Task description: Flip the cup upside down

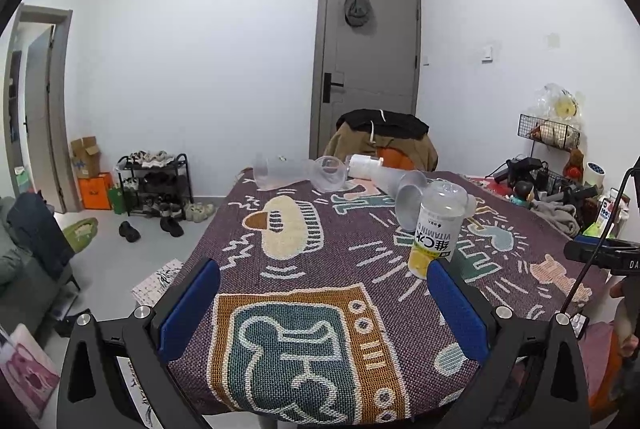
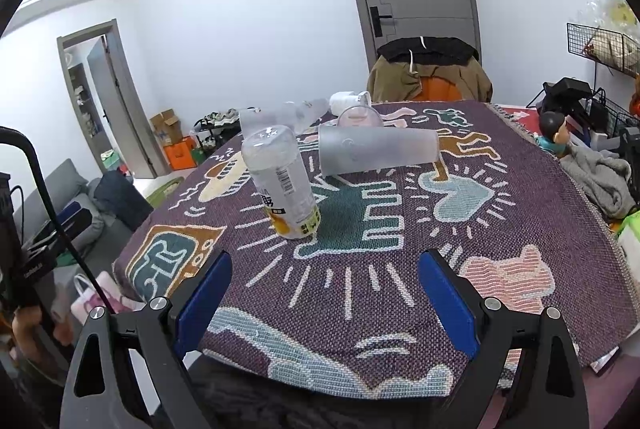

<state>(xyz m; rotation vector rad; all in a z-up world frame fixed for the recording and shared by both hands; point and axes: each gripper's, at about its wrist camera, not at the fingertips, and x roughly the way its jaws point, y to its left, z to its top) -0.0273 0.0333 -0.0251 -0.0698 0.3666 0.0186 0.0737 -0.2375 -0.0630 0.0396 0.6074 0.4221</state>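
A clear plastic cup with a yellow lemon label (image 1: 436,229) stands upside down on the patterned cloth; it also shows in the right wrist view (image 2: 282,181). A frosted tumbler (image 2: 376,149) lies on its side behind it, seen end-on in the left wrist view (image 1: 410,199). My left gripper (image 1: 324,293) is open and empty at the near table edge, left of the cup. My right gripper (image 2: 324,287) is open and empty, a little in front of the cup.
More clear cups (image 1: 328,173) and a frosted jug (image 1: 276,171) lie at the table's far end, with a white container (image 2: 350,101). A chair draped with clothes (image 1: 384,141) stands behind. Clutter and a grey cloth (image 2: 600,177) line the right side.
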